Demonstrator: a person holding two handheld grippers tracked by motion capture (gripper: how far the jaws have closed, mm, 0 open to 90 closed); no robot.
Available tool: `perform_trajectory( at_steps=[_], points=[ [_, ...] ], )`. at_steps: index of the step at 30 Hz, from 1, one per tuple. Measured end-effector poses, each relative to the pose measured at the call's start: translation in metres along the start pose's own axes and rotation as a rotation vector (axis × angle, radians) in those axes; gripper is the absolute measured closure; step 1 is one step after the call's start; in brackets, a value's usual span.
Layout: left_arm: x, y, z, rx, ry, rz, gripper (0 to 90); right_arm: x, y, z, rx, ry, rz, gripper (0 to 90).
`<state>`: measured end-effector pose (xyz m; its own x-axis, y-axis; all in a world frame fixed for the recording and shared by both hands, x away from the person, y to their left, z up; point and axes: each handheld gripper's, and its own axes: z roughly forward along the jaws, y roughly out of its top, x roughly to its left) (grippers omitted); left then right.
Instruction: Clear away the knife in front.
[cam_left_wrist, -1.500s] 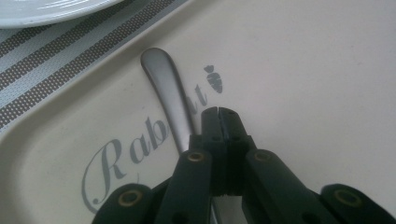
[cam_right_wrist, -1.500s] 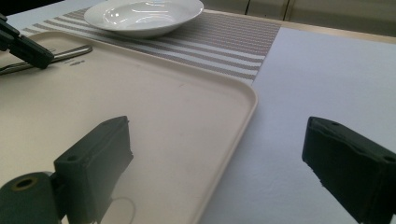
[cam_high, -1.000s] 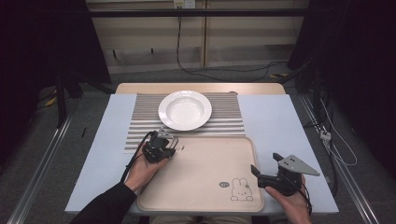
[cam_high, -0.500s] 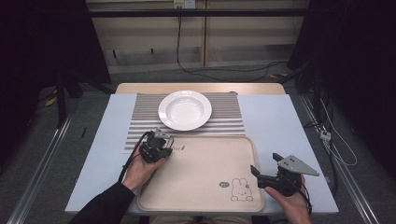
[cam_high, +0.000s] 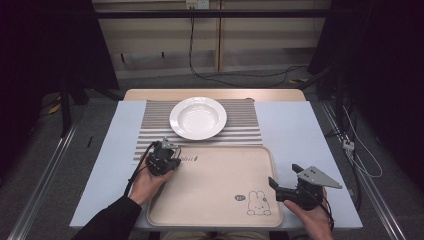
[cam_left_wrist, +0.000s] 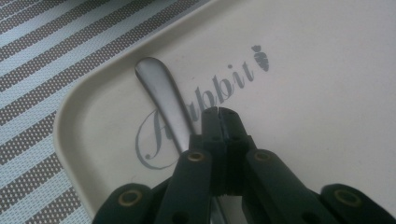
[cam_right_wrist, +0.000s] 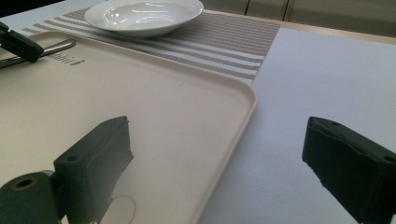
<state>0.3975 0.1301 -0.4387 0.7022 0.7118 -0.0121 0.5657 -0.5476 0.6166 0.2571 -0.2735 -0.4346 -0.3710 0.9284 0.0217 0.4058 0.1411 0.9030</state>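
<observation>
Resting at the ten-o'clock corner of the beige rectangular plastic tray (cam_high: 220, 190), the slim silver metal utensil handle (cam_left_wrist: 161, 93) lies under the left gripper (cam_left_wrist: 219, 112), jaws pressed together beside it. At four o'clock, the right gripper (cam_right_wrist: 217, 154) stands with jaws wide apart.

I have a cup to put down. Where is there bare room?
Free: the tray middle, between the left gripper and right gripper; blue table right of the striped mat. Crowded: the spoon corner.
</observation>
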Motion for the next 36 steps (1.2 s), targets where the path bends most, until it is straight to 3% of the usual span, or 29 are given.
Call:
perform_trajectory(
  at_steps=[10, 36],
  points=[
    [0.003, -0.002, -0.003, 0.01, 0.021, -0.011, 90.0, 0.0, 0.0, 0.0, 0.0, 0.0, 0.001, 7.9],
    [0.012, -0.017, -0.016, 0.018, -0.008, -0.044, 90.0, 0.0, 0.0, 0.0, -0.001, 0.003, 0.004, 7.9]
  ],
)
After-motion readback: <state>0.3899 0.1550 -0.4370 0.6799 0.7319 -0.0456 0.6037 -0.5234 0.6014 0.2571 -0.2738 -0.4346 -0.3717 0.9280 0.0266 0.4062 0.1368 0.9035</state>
